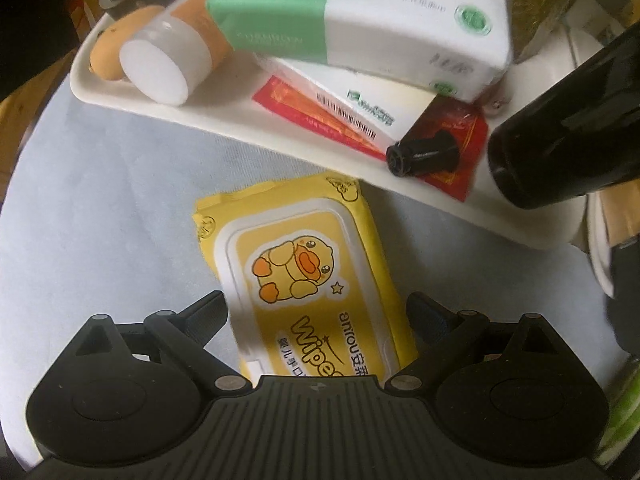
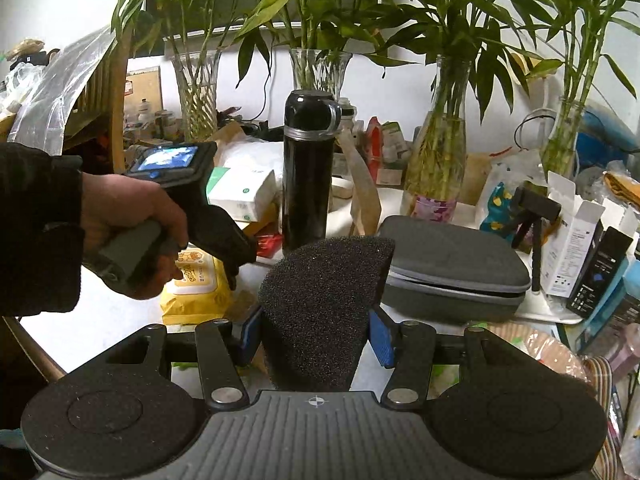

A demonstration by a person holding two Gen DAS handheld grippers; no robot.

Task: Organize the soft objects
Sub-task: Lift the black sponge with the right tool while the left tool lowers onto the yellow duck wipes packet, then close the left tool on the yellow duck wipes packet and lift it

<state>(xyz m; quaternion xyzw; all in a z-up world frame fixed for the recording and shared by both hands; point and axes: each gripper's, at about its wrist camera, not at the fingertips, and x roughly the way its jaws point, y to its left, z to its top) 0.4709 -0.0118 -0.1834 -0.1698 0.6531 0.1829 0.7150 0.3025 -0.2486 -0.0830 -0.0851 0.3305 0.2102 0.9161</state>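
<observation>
The left tongs (image 1: pixel 316 308) hang wide open, empty, straddling the yellow wipes pack (image 1: pixel 298 264), whose long axis runs toward twelve o'clock, while the right tongs (image 2: pixel 316 336) pinch a black sponge (image 2: pixel 324 300).

Yellow wipes pack (image 1: pixel 304 264) with orange-beaked duck print, black foam (image 2: pixel 320 304), green-and-white tissue pack (image 1: pixel 360 12).

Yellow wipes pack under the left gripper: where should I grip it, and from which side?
Come straight down from above and grip the yellow wipes pack across its short width, at the soft side edges flanking the rigid lid. It lies flat on the table, and the left gripper already straddles it, open.
</observation>
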